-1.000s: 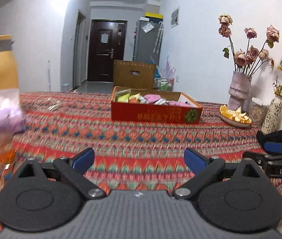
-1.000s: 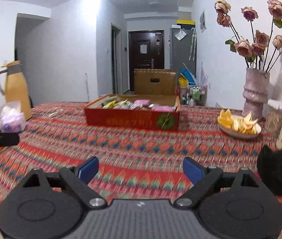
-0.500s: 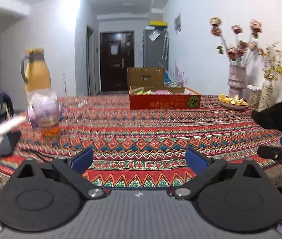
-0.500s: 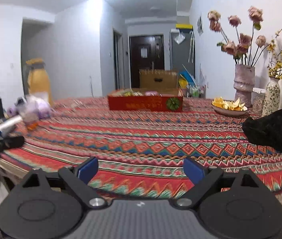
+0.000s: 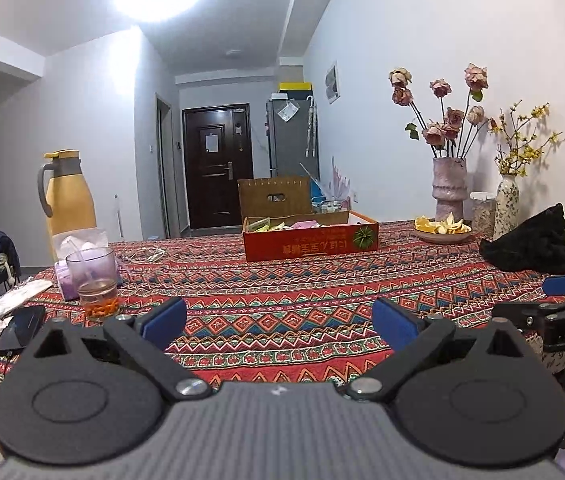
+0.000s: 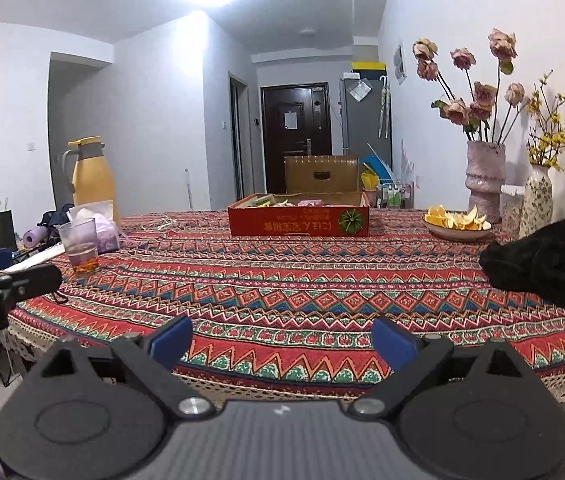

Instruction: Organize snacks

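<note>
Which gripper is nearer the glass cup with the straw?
Left. The left gripper sits at the near table edge, the glass cup just ahead to its left. The right gripper is farther right and back off the edge, with the cup well off to its left.

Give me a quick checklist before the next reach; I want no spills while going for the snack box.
1. Left gripper jaws open, empty: ok.
2. Right gripper jaws open, empty: ok.
3. Red snack box upright on the tablecloth, top open: ok.
4. Straight path to the box free of things: ok.
5. Glass with liquid beside the left gripper's path: not ok, keep away.
6. Which snacks lie inside: cannot tell.
</note>
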The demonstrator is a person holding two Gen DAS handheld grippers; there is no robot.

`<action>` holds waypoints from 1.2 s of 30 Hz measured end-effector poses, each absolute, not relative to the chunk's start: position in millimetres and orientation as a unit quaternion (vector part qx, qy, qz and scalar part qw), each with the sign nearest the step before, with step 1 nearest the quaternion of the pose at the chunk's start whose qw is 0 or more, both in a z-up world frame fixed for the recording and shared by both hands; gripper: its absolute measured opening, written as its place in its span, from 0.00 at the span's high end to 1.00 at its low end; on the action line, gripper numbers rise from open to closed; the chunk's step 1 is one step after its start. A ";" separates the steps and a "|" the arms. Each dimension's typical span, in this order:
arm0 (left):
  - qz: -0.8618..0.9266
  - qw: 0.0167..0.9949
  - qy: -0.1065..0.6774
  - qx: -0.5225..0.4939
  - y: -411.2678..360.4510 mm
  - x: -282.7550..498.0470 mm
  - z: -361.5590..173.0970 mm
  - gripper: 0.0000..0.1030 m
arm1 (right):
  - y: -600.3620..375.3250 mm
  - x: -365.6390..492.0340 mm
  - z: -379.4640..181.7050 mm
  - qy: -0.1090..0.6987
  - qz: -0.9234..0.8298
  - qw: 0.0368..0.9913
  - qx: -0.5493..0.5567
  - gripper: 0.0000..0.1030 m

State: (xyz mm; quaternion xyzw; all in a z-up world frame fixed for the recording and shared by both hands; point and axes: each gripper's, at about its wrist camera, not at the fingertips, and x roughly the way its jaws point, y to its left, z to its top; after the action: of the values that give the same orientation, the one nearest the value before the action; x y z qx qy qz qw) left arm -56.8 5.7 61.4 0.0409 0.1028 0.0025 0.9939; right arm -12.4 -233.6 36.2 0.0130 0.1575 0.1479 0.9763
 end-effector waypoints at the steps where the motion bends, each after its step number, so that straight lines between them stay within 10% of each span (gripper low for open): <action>1: 0.004 0.994 0.103 0.039 5.8 -56.6 61.2 0.02 | -233.2 -12.8 36.3 0.157 0.148 0.976 0.012 0.07; 36: 0.005 0.994 0.106 0.035 10.1 -56.6 59.5 0.02 | -226.5 -15.8 35.1 0.160 0.171 0.972 0.006 0.06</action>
State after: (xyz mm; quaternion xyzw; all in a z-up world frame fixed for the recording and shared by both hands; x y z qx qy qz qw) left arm -56.6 10.1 59.5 0.0345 0.1065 0.0047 0.9937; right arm -15.8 -226.5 35.1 0.0056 0.1600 0.1708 0.9722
